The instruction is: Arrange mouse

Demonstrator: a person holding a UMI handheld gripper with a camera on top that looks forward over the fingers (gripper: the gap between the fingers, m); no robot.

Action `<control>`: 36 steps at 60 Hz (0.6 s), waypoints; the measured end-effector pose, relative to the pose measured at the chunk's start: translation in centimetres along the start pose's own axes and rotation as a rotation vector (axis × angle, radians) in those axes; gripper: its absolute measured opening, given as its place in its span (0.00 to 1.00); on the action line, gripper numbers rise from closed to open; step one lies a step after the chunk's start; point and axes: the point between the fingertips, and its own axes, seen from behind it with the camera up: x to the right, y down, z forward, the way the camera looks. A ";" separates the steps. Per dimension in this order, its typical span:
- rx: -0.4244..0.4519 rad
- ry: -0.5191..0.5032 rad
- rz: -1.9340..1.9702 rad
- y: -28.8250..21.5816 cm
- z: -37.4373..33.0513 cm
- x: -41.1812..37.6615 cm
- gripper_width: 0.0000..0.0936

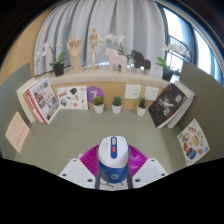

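At the bottom centre of the frame, the gripper (111, 176) is reaching forward over a pale green table (70, 135). A white mouse (111, 153) with blue trim is sitting between its two fingers, the magenta pads (90, 157) showing at either side of it. The fingers are standing close around the mouse; whether they are actually pressing on it is hard to tell, as the mouse body is covering the contact. Across the upper half, a shelf (100, 72) is carrying small potted plants (116, 104), animal figures (118, 58) and propped books (41, 100) under a window curtain (110, 20).
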 end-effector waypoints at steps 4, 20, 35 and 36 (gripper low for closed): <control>-0.071 0.000 0.022 4.2 1.7 0.9 0.39; -0.232 -0.036 0.054 14.4 5.1 0.1 0.41; -0.176 -0.014 0.063 14.4 5.3 -0.1 0.57; -0.177 -0.014 0.065 14.4 5.2 -0.1 0.58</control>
